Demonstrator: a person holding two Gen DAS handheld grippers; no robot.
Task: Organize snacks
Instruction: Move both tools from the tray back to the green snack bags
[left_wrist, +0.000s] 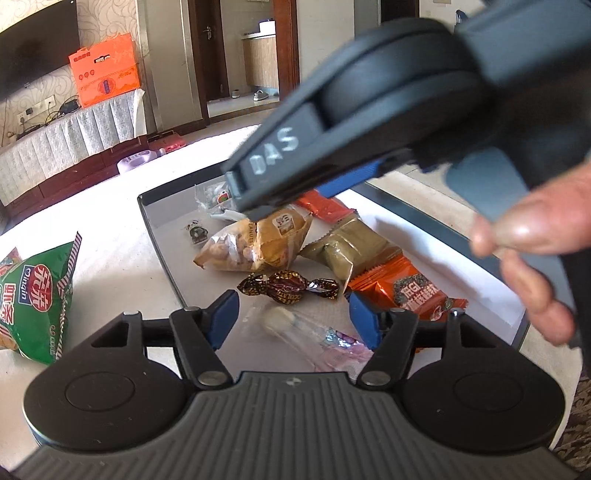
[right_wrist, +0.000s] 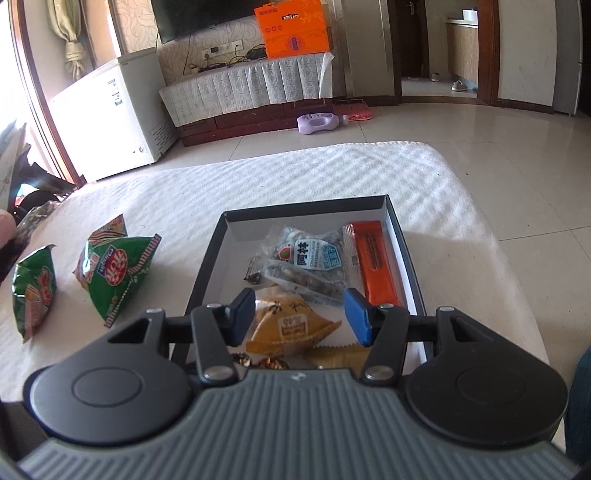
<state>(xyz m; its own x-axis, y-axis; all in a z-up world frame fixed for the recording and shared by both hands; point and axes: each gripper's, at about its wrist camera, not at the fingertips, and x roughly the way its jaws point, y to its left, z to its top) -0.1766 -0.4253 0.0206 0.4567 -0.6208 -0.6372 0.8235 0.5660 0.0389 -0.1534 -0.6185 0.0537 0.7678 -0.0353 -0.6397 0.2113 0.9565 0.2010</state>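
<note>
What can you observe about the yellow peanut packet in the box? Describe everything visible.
The yellow peanut packet is a puffy, glossy plastic pouch with crimped ends and a small printed label; a clear part shows pale round nuts inside. It looks sealed and lies on its side near the middle of the shallow box, with an olive-gold packet right beside it. The right tool hovers open above it.

A shallow dark-rimmed box lies open on the white-covered surface, holding a yellow peanut bag, a clear seed packet, a long orange bar and a brown wrapped chocolate (all lying flat). Two green snack bags lie outside, left of the box.
</note>
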